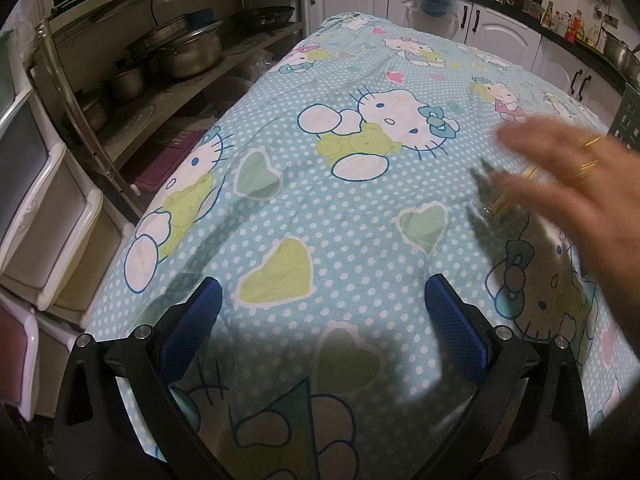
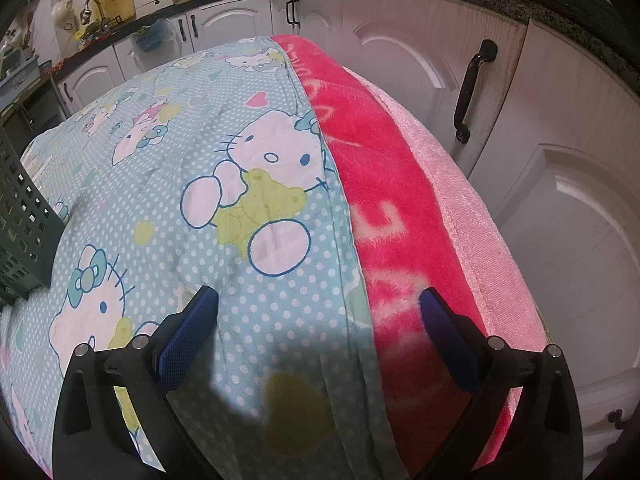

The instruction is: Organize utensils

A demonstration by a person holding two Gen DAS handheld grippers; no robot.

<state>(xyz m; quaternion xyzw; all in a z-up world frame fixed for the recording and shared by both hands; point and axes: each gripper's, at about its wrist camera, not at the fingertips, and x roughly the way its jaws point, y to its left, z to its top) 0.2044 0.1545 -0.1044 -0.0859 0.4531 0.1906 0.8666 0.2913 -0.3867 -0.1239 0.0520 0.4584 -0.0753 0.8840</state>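
Observation:
My left gripper (image 1: 323, 294) is open and empty, low over a table covered with a blue Hello Kitty cloth (image 1: 340, 184). A bare hand with gold rings (image 1: 560, 160), blurred, reaches in from the right over utensils with gold handles (image 1: 500, 196) lying on the cloth; they are blurred and partly hidden. My right gripper (image 2: 319, 306) is open and empty above the cloth's right edge (image 2: 240, 216). A dark green perforated basket (image 2: 22, 216) stands at the left of the right wrist view and shows at the right edge of the left wrist view (image 1: 628, 116).
A metal shelf with pots and pans (image 1: 172, 56) stands left of the table, with plastic drawers (image 1: 36, 208) nearer. White cabinets (image 2: 560, 160) run close along the table's right side. A pink blanket (image 2: 392, 184) lies under the cloth's right edge.

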